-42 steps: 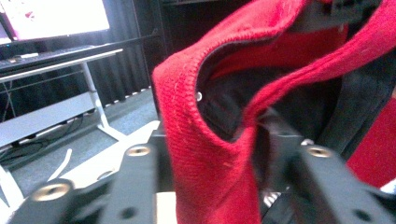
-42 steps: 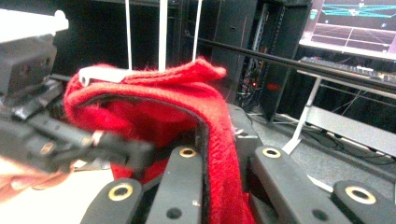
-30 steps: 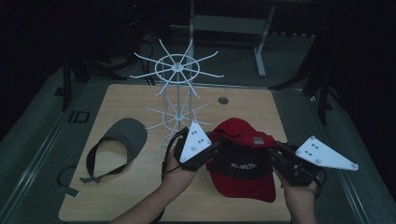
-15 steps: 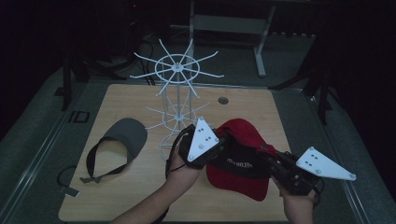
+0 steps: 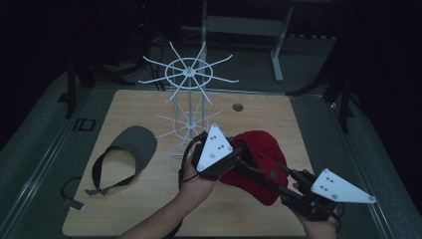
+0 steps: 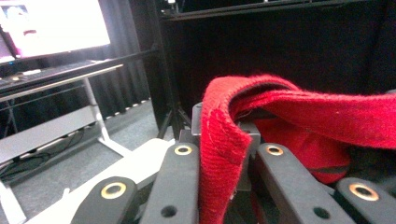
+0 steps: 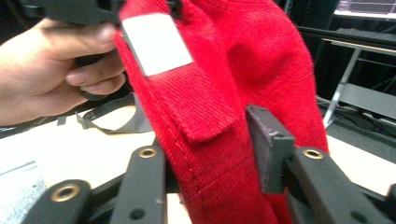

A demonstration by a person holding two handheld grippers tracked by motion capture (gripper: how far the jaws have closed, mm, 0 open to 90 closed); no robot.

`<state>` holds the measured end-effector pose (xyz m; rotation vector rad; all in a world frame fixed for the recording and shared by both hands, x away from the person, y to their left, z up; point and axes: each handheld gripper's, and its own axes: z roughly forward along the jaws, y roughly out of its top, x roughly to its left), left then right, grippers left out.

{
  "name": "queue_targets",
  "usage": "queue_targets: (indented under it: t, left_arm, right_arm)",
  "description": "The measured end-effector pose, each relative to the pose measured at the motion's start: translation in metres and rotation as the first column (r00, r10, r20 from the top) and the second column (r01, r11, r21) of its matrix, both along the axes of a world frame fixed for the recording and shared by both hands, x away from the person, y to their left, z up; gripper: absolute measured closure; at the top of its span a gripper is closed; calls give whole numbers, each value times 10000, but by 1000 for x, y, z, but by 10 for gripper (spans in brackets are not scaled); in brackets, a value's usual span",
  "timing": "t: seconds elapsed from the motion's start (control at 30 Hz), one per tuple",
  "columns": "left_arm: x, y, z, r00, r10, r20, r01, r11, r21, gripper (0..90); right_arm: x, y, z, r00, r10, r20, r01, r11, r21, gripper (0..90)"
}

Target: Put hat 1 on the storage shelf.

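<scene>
A red cap (image 5: 259,149) hangs above the wooden table (image 5: 149,209), right of centre. My left gripper (image 5: 240,152) is shut on it; in the left gripper view the cap's red edge (image 6: 219,154) is pinched between the jaws of that gripper (image 6: 224,140). My right gripper (image 5: 272,172) reaches in from the lower right. Its jaws have just been opening. In the right gripper view the cap's strap (image 7: 201,116), with a white label (image 7: 156,44), lies loose between the spread jaws of the right gripper (image 7: 210,154), with one pad (image 7: 268,149) off the cloth.
A white wire rack (image 5: 189,79) stands at the table's middle back, just left of my left hand (image 5: 196,179). A grey visor (image 5: 134,144) with a dark strap lies at the left. A small round hole (image 5: 238,107) sits near the far edge.
The right gripper has sunk toward the near right edge and its jaws have spread off the strap. The cap has turned, hiding its lettering. The left gripper barely moved.
</scene>
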<state>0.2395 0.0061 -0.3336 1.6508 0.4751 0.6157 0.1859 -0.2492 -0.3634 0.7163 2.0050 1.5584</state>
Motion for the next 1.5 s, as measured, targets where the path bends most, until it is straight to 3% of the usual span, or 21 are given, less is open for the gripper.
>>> queue_targets:
  t: [0.2,0.37,0.5,0.53,0.6,0.67,0.7,0.73,0.8,0.83,0.93,0.97,1.07,1.1,1.2,1.27,1.33,1.4,1.5]
  left_arm:
    - [4,2,-2,9999,-95,-75,94,9999,-57,846]
    - [5,4,-6,9997,-195,-154,197,9998,98,845]
    - [5,8,-8,9991,-417,-91,417,9991,74,844]
    - [6,11,-9,9976,-686,-106,686,9976,-52,844]
    - [6,13,-9,9971,-751,-106,750,9972,-70,844]
    - [7,18,-11,9891,-1470,-63,1468,9888,-282,843]
    - [7,18,-11,9891,-1470,-63,1468,9888,-282,843]
    - [7,20,-11,9793,-2023,-68,2019,9788,-343,843]
    - [6,21,-12,9714,-2373,17,2373,9712,-219,842]
    - [6,21,-12,9592,-2828,29,2829,9590,-185,842]
    - [4,20,-13,9551,-2963,31,2962,9551,94,842]
    - [2,19,-15,9443,-3292,-13,3291,9439,273,842]
    - [1,19,-16,9393,-3429,-57,3429,9389,293,841]
    - [1,19,-16,9302,-3668,-137,3670,9300,216,841]
    - [0,21,-15,9208,-3896,-195,3899,9207,154,841]
    - [0,22,-14,9178,-3965,-204,3968,9179,91,841]
    - [1,24,-14,9211,-3886,-218,3888,9213,40,841]
    - [4,26,-13,9242,-3811,-253,3812,9245,2,840]
    - [7,28,-14,9219,-3859,-351,3856,9225,-144,840]
  right_arm:
    - [-5,-2,1,9986,527,60,-527,9986,-48,459]
    - [-7,-6,5,9954,929,215,-938,9947,431,394]
    - [-8,-9,10,9940,1000,447,-1025,9931,565,370]
    - [-8,-12,14,9917,1150,573,-1190,9903,719,374]
    - [-8,-12,15,9921,1040,701,-1080,9926,547,390]
    - [-3,-12,19,9929,907,770,-915,9958,63,420]
    - [-3,-12,19,9929,907,770,-915,9958,63,420]
    - [4,-12,21,9931,934,714,-923,9956,-188,443]
    - [10,-11,23,9929,978,680,-952,9946,-408,457]
    - [10,-11,23,9929,978,680,-952,9946,-408,457]
    - [13,-10,25,9913,1145,650,-1113,9925,-508,465]
    - [16,-6,28,9866,1513,615,-1467,9864,-737,490]
    - [18,-1,27,9798,1961,393,-1913,9763,-1016,489]
    - [18,0,26,9781,2048,371,-1992,9728,-1180,487]
    - [18,2,23,9701,2414,241,-2360,9619,-1383,485]
    - [17,2,21,9626,2696,270,-2629,9536,-1467,499]
    - [16,4,20,9585,2829,346,-2738,9478,-1631,525]
    - [15,6,21,9564,2899,350,-2797,9440,-1752,587]
    - [14,7,23,9516,3048,383,-2919,9360,-1969,686]
